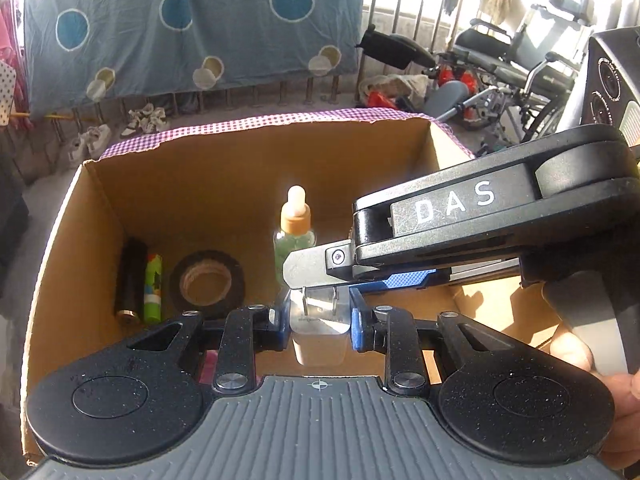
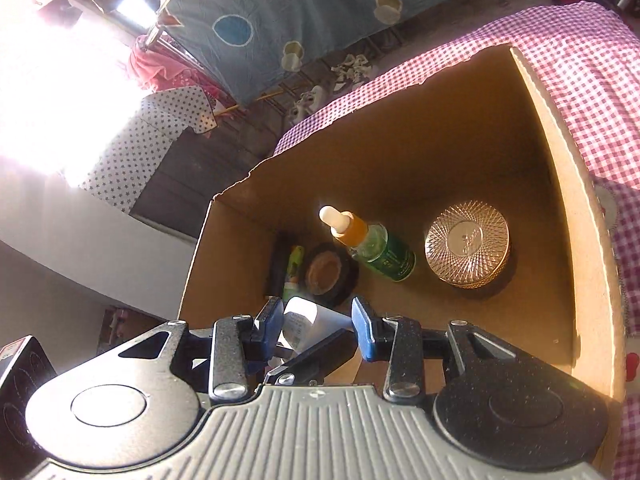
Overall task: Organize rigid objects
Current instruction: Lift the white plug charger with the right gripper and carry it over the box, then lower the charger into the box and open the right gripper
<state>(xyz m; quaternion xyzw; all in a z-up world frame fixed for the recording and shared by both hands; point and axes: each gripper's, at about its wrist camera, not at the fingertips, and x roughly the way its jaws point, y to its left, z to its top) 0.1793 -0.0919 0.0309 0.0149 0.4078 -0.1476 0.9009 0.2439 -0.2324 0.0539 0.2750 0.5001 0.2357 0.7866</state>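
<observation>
Box: open cardboard box (image 1: 100,208) on a pink checked cloth (image 2: 580,80).
Left gripper (image 1: 318,322): pinching a white charger (image 1: 320,336) over the box.
Right gripper (image 2: 316,320): jaws part-spread, clamping nothing.
Room: blue dotted sheet (image 1: 192,20) behind the box.

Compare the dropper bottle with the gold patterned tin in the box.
The dropper bottle is tall, narrow, green and see-through; the gold tin is low, wide and opaque. The bottle has a pale rubber bulb on top; the tin has a flat faceted lid. Both stand on the floor of the cardboard box, untouched.
</observation>
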